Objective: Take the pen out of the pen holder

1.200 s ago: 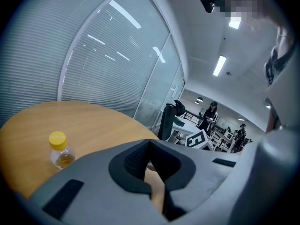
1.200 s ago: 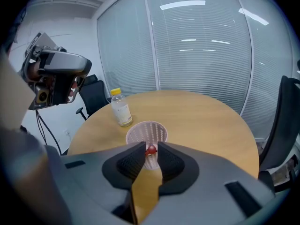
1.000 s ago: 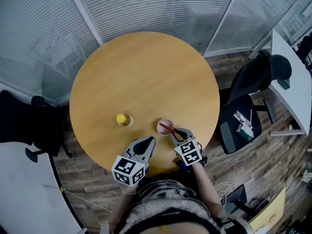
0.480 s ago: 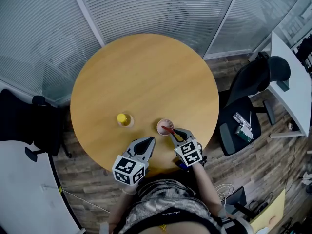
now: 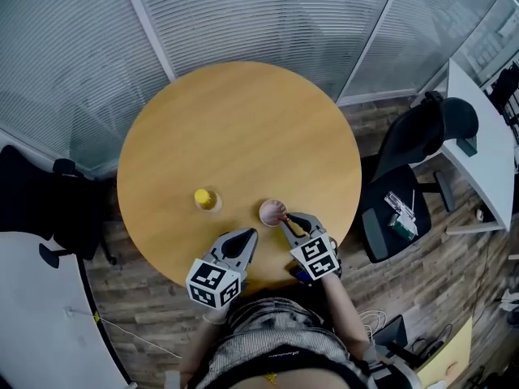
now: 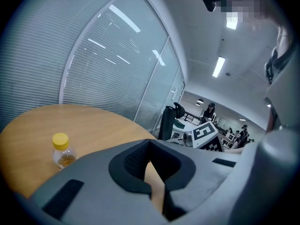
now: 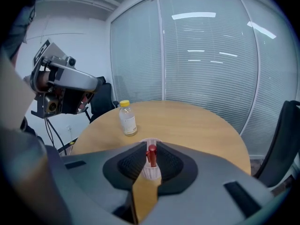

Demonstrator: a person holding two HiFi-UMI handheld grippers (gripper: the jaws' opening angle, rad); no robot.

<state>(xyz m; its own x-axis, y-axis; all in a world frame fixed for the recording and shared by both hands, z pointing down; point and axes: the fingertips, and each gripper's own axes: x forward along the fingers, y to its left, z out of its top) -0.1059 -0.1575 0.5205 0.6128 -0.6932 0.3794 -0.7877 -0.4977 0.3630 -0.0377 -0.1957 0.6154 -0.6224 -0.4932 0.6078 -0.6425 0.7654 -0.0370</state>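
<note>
Nearest, at the near edge of the round wooden tabletop (image 5: 243, 112), two grippers side by side. On the left, the left gripper (image 5: 245, 236), low over the tabletop edge, with fingers (image 6: 126, 161) only a narrow slit apart and just a strip of bare wood between them. On the right, the right gripper (image 5: 293, 220), pointed at the pen holder (image 5: 266, 211), with fingers (image 7: 129, 165) moderately apart, one on each side of the holder. Between those fingers, in the right gripper view, the red pen (image 7: 151, 154), standing in the pale holder with its top at the height of the dark pads. Not possible to tell whether the pads touch the pen or the holder. To the left of the pen holder and apart from it, just beyond the left gripper, a small clear bottle (image 5: 206, 199) with a yellow cap, upright. Beyond the tabletop, glass walls with blinds (image 5: 268, 14). To the right, a black office chair (image 5: 405, 185) and a white desk (image 5: 486, 128) on the wooden floor (image 5: 454, 282).
</note>
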